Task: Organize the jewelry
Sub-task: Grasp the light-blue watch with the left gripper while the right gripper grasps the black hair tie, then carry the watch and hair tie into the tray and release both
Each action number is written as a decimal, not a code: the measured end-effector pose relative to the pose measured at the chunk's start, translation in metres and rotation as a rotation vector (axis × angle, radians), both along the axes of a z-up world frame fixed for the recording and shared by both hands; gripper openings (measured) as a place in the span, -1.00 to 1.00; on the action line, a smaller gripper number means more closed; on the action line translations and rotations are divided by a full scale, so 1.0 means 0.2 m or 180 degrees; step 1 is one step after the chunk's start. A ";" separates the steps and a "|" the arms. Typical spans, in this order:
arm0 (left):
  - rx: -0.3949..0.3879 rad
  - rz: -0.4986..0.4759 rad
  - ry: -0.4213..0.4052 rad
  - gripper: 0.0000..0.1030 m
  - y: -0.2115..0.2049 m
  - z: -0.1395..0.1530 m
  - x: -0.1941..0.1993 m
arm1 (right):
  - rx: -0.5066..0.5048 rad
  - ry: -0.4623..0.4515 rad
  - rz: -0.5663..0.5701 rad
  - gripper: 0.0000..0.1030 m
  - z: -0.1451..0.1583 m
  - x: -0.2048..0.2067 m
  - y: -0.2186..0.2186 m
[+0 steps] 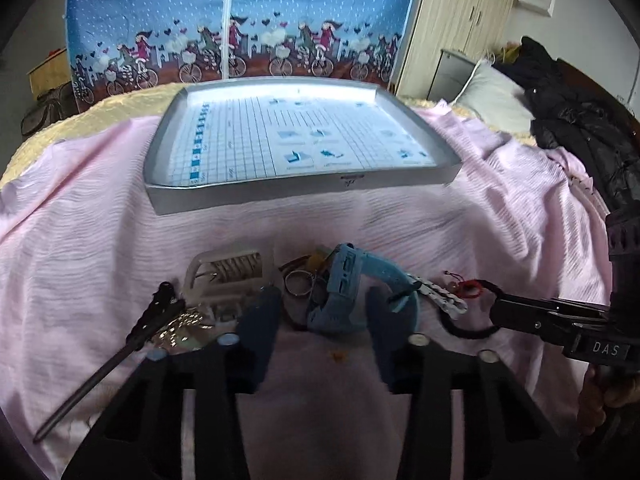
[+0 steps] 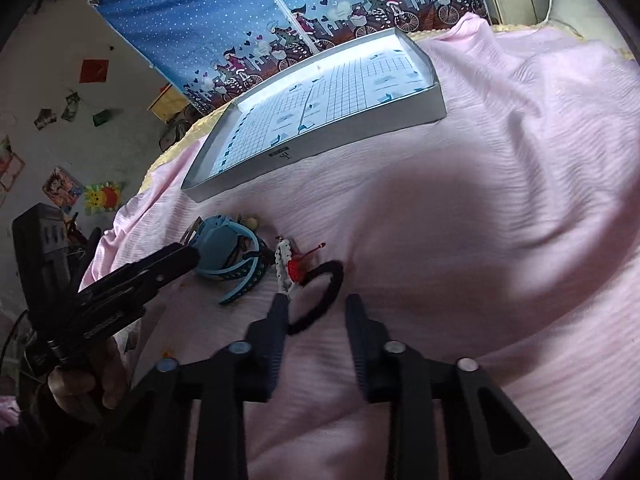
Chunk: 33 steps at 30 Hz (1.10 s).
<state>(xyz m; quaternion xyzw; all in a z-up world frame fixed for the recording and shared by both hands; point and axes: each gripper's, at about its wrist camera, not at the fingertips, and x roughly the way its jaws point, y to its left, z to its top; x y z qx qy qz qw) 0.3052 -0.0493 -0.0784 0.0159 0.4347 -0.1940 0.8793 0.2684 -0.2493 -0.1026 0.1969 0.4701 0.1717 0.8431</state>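
A pile of jewelry lies on the pink cloth (image 1: 100, 240). My left gripper (image 1: 322, 300) is open, low over the cloth, its fingers either side of a light blue watch (image 1: 344, 280). Key rings (image 1: 298, 282) and a clear plastic case (image 1: 228, 272) lie just left of the watch. My right gripper (image 2: 316, 304) is open around one end of a black hair tie (image 2: 336, 280). A white bead bracelet (image 2: 284, 264) and a red charm (image 2: 296, 268) touch its left fingertip. The silver tray (image 1: 304, 196) stands beyond the pile, holding only a printed grid sheet.
A black pen-like stick (image 1: 120, 348) and a gold chain (image 1: 180, 328) lie left of my left gripper. Dark clothing (image 1: 580, 120) is heaped at the right edge of the bed. A blue printed fabric wardrobe (image 1: 240, 20) stands behind the tray. A hand (image 2: 80, 384) holds the left gripper.
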 end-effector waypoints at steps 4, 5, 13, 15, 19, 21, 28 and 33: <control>0.0045 -0.0014 0.0063 -0.63 -0.02 -0.04 0.03 | 0.0100 -0.0030 -0.0024 -0.88 0.00 0.00 -0.02; 0.0063 -0.0003 0.0041 -0.64 -0.03 -0.04 0.03 | 0.0068 -0.0091 -0.0035 -0.88 0.02 -0.01 -0.02; -0.0002 0.0175 0.0070 -0.71 -0.04 0.03 -0.02 | -0.0172 -0.0746 -0.0160 -0.89 0.21 -0.09 -0.04; -0.0040 0.0281 0.0091 -0.71 -0.04 0.08 -0.02 | -0.0251 -0.0915 -0.0172 -0.89 0.25 -0.10 -0.02; -0.0194 0.0424 0.0068 -0.71 -0.04 0.15 0.01 | -0.0408 -0.1270 -0.0136 -0.89 0.33 -0.07 0.01; -0.0278 0.0527 -0.0008 -0.71 -0.04 0.20 0.05 | -0.0452 -0.1411 -0.0106 -0.89 0.35 0.00 0.05; -0.0256 0.0875 -0.0285 -0.71 0.02 0.26 0.31 | -0.0377 -0.1558 -0.0173 -0.89 0.30 0.34 0.12; -0.0285 0.1090 -0.0174 -0.71 0.10 0.17 0.54 | -0.0290 -0.1407 -0.0213 -0.89 0.18 0.60 0.13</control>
